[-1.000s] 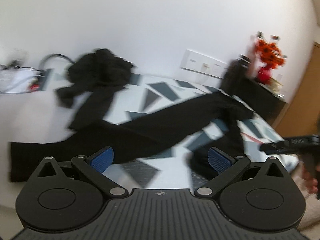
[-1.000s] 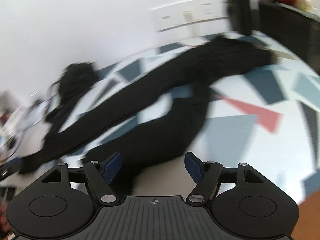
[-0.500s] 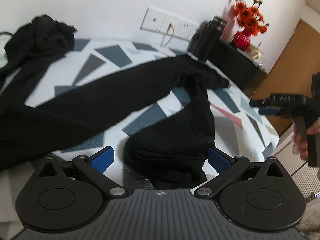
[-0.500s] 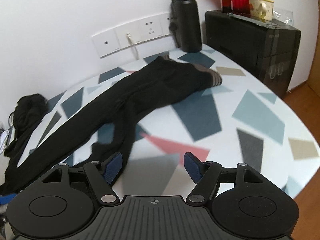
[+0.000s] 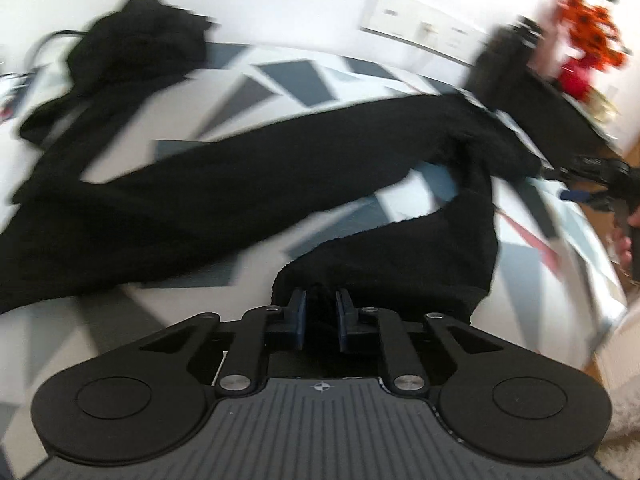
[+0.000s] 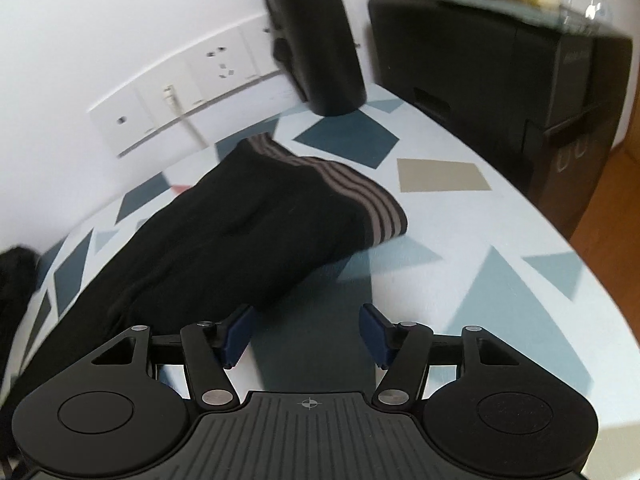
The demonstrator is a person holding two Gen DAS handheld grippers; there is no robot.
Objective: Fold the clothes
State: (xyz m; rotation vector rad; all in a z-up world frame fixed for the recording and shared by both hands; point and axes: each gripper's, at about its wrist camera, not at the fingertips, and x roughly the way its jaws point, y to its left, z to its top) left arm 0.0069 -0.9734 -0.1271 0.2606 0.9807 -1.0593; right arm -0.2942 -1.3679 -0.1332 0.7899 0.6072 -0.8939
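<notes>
On the patterned surface the black leggings are sprawled out, legs splayed apart, striped waistband up by the black bottle. The left gripper has its fingers pinched on the end of the nearer leg, while the right gripper hovers just beside the hip area with fingers wide open, holding nothing. Looks like the lining-up step before any fold; next I'd guess that leg needs dragging over onto the other one. A second dark garment sits bunched at the far end.
</notes>
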